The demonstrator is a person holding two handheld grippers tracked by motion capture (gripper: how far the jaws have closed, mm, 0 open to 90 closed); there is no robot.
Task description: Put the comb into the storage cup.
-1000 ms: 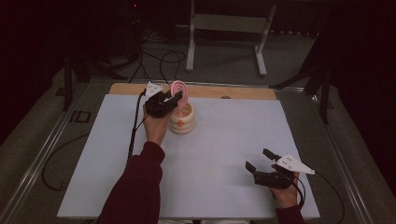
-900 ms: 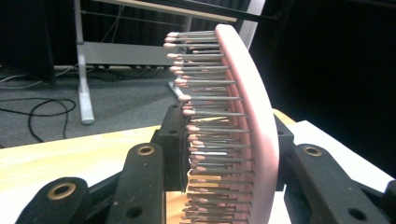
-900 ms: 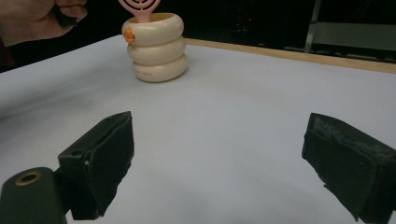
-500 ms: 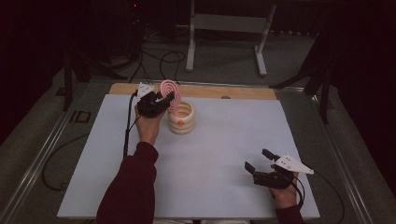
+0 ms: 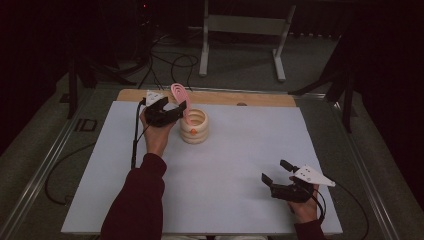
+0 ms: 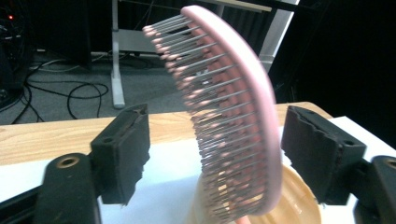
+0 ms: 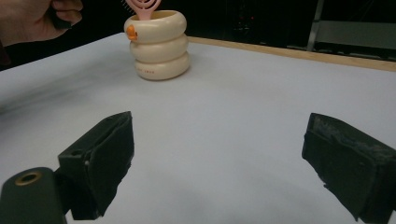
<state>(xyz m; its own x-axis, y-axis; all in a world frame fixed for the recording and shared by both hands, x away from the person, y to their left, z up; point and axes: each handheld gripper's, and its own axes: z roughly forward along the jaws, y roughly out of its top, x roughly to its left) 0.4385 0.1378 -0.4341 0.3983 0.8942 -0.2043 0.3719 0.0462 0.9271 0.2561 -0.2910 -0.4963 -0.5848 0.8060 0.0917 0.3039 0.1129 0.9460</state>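
Note:
A pink hairbrush [image 5: 178, 95] stands with its handle in a cream ringed cup [image 5: 194, 126] at the back of the white table, head up and leaning left. My left gripper [image 5: 176, 107] sits just left of the cup at the brush head. Its jaws have just been opening. In the left gripper view the brush [image 6: 233, 121] stands between them above the cup [image 6: 294, 205], and neither pad presses on it. My right gripper [image 5: 275, 171] rests open near the front right, nothing between its jaws [image 7: 219, 158]. It faces the cup [image 7: 159, 44] and brush [image 7: 142, 7].
The white table sheet [image 5: 240, 165] ends at a wooden strip [image 5: 250, 98] along the back. A cable [image 5: 135, 145] trails from the left gripper down the table's left. A metal stand [image 5: 240, 30] and floor cables lie beyond the table. The left hand [image 7: 37, 18] is beside the cup.
The left gripper's jaws have spread off the brush, which now stands in the cup on its own. The left hand has drawn slightly left. The right gripper has not moved.

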